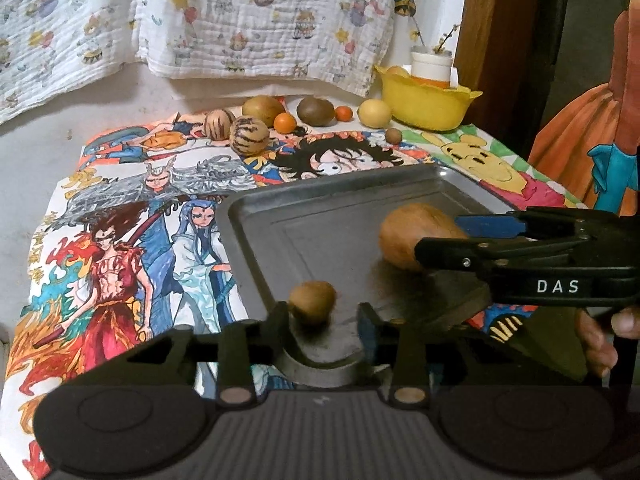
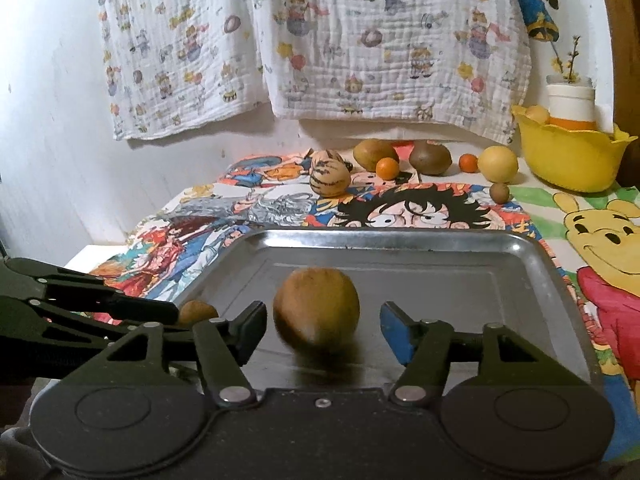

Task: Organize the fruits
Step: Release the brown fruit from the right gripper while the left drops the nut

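Though mostly bare, metal tray (image 2: 400, 240) with two fruits (image 2: 316, 308).

Two brown fruits (image 2: 316, 306) — on tray (image 2: 400, 238)

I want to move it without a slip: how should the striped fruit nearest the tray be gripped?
Grip the striped fruit across its widest middle, coming from the tray side, where the cloth is bare. It is rounded, and another striped fruit sits close behind.
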